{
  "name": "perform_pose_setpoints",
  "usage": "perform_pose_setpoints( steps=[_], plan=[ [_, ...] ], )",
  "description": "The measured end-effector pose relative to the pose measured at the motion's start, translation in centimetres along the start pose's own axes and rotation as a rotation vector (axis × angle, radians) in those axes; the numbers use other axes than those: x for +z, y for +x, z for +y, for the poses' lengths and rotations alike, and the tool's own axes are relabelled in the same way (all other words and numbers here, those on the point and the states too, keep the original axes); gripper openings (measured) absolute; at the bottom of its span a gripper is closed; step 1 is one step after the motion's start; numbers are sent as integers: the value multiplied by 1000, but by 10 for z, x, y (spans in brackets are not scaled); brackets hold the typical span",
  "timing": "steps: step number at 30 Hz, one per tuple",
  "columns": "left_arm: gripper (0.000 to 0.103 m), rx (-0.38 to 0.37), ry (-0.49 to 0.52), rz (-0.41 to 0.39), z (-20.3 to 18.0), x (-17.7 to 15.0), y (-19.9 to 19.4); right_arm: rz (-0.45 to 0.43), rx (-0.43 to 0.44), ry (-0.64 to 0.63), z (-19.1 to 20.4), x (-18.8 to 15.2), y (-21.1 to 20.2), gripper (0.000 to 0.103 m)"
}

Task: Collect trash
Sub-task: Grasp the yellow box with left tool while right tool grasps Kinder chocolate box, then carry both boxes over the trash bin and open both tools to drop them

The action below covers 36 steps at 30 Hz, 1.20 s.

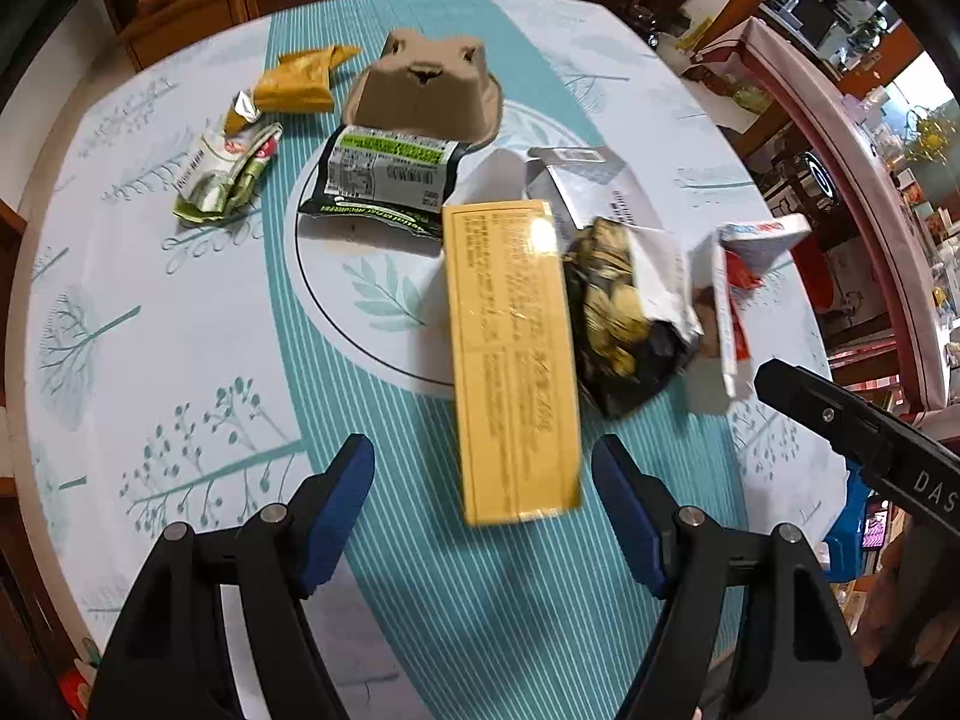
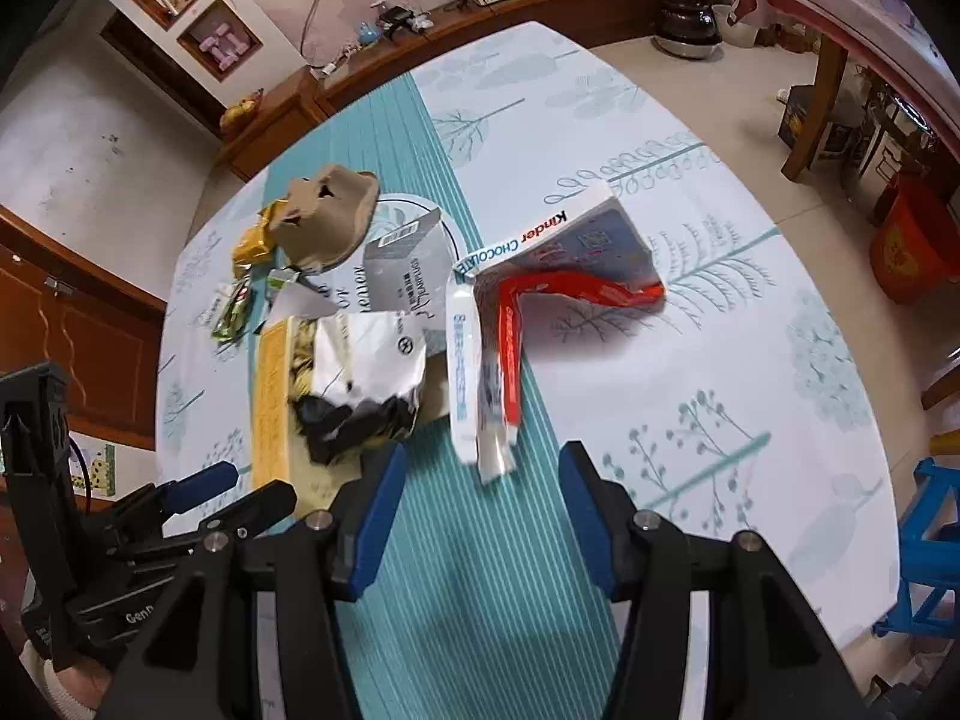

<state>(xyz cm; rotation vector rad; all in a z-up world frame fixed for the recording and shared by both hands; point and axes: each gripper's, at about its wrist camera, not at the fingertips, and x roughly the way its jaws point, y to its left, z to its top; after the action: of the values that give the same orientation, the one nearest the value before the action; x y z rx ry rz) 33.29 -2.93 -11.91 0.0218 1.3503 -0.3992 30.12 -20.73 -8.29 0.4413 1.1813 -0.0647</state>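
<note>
Lying just ahead of the left gripper (image 1: 483, 516) (jaws apart): yellow box (image 1: 510, 360).

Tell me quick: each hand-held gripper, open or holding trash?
Left hand-held gripper: open, empty, above the near end of the yellow box.
Right hand-held gripper: open, empty, just short of the Kinder Chocolate box.

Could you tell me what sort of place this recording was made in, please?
Most likely a home living or dining room: a table under a teal-and-white leaf-print tablecloth, a long wooden sideboard cluttered with chargers and cables, and recessed wall shelves holding framed pictures and ornaments.
</note>
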Motion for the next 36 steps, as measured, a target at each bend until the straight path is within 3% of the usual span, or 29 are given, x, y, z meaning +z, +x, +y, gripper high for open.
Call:
perform_pose_setpoints(
  steps=[13, 15, 16, 18, 20, 25, 31, 36],
  plan=[
    [73, -24, -16, 48, -4, 29, 38, 27, -50, 19, -3, 16, 36, 53],
    [73, -39, -24, 44, -4, 29, 39, 23, -53, 8, -1, 18, 39, 49],
    [73, -46, -31, 39, -4, 29, 39, 26, -47, 5, -1, 18, 41, 41],
    [54, -55, -38, 20, -3, 28, 36, 29, -34, 0, 0, 18, 42, 28],
    [38, -49, -30, 8, -3, 28, 34, 18, -33, -8, 2, 16, 42, 24],
    [37, -25, -39, -101, -1, 19, 13, 0, 1, -13, 5, 10, 36, 19],
    [37, -8, -70, -155, 3, 14, -7, -42, 44, -6, 6, 1, 15, 18],
    [37, 15, -31, -219, -3, -1, -39, -80, 99, -25, 11, -10, -16, 17]
  ],
)
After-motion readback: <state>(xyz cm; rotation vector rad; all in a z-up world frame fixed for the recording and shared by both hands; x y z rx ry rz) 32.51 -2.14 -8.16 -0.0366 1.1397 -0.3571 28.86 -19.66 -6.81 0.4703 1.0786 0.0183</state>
